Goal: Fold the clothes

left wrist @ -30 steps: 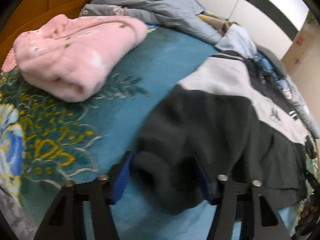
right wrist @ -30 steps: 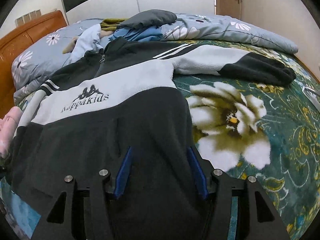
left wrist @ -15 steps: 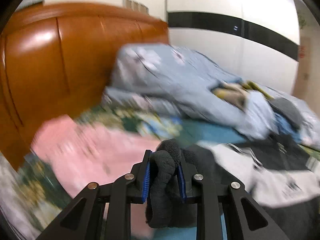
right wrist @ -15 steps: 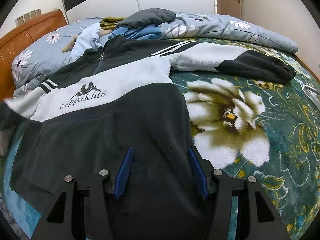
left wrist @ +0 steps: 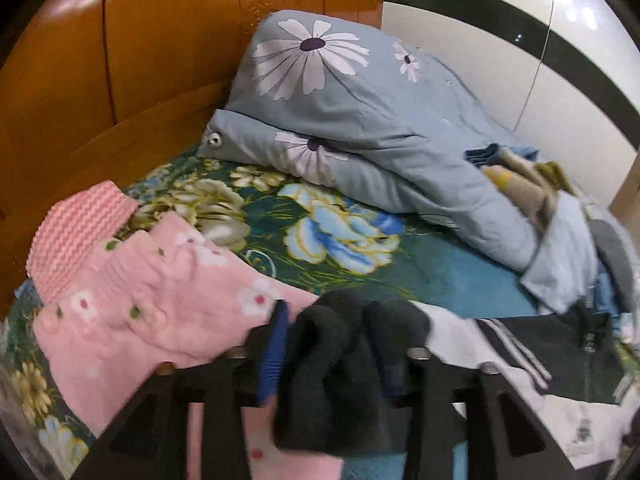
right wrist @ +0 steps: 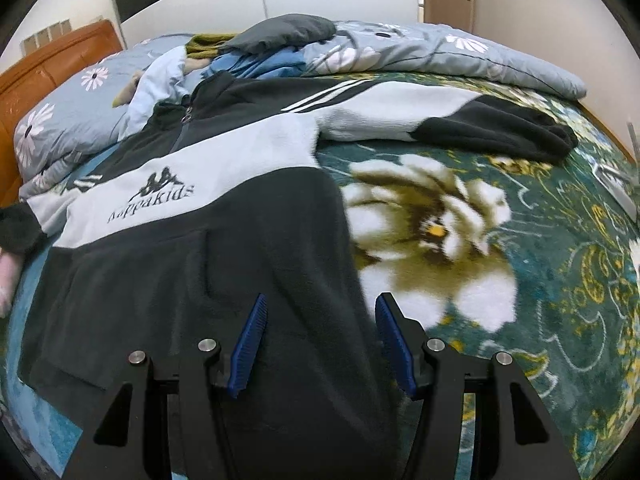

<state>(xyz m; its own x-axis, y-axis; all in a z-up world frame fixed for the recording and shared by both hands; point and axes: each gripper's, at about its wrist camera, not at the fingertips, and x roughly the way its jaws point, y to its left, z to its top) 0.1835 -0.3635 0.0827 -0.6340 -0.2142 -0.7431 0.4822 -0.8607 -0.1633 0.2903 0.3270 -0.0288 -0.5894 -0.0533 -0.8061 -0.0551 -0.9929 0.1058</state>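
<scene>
Black fleece bunches between the blue pads of the left tool (left wrist: 334, 344), which pinches the dark cuff (left wrist: 332, 368) of one sleeve of the jacket (right wrist: 192, 240), the cloth hanging in a thick fold below the fingers. That cuff sits over the near edge of a folded pink garment (left wrist: 160, 312) with small flowers, which lies on the bed's floral cover (left wrist: 340, 232) close to the wooden headboard (left wrist: 120, 60); a ribbed pink piece (left wrist: 76, 232) lies just behind it. From the cuff the sleeve runs right into the jacket's white band and striped dark shoulder. A grey-blue duvet (left wrist: 360, 120) with daisy prints is heaped farther back, with other clothes (left wrist: 532, 184) piled at its right end. In the right wrist view the jacket lies spread flat, front up, on the bed, black at hem and collar with a white band across the chest carrying dark lettering. The right tool (right wrist: 320, 340) is spread wide, its blue pads standing apart over the black lower hem with the fabric passing between and under them; whether they touch the cloth I cannot tell. The jacket's other sleeve (right wrist: 460, 124) stretches away to the right, white then black, lying flat on the cover.
</scene>
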